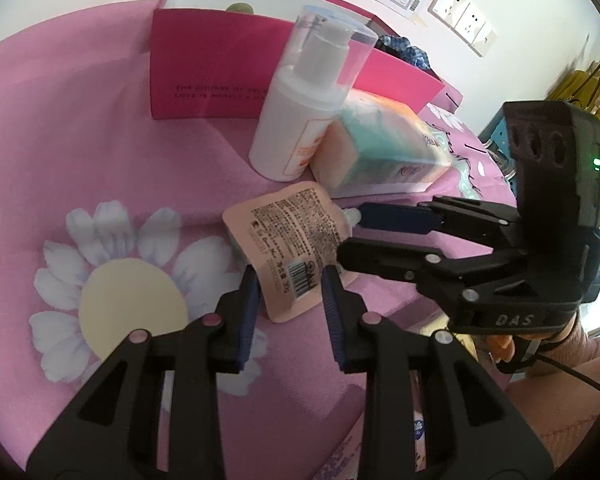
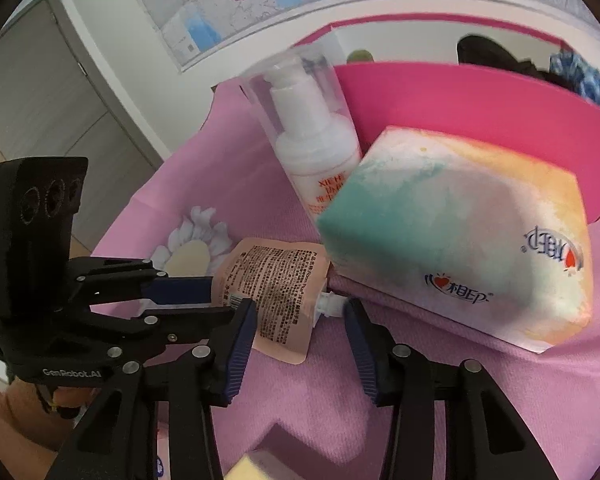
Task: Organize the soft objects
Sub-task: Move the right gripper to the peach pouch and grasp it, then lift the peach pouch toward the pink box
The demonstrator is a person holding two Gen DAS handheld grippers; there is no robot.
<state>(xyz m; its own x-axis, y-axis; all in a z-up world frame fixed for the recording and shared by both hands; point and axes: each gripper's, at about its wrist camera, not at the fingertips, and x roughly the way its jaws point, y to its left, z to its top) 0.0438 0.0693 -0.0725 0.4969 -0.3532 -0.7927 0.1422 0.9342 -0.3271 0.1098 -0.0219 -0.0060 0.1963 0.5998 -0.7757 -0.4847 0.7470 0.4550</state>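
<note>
A peach spout pouch (image 1: 288,236) lies printed side up on the pink bedspread (image 1: 80,128). My left gripper (image 1: 290,280) straddles its lower corner, and both blue pads rest against its edges. In the right wrist view the left gripper (image 2: 220,298) meets the pouch (image 2: 276,280) from the left. My right gripper (image 2: 300,308) stands open around the pouch's spout end, with the white cap (image 2: 332,304) just inside its right pad. A pastel tissue pack (image 1: 380,148) (image 2: 460,240) lies just beyond the pouch.
A white pump bottle (image 1: 296,120) with a clear cap leans against the tissue pack. Behind both stands an open pink box (image 1: 204,72) with something green inside. Checked cloth (image 1: 404,48) lies past the box. The bed's edge drops off at the right, near a sleeved hand (image 1: 572,360).
</note>
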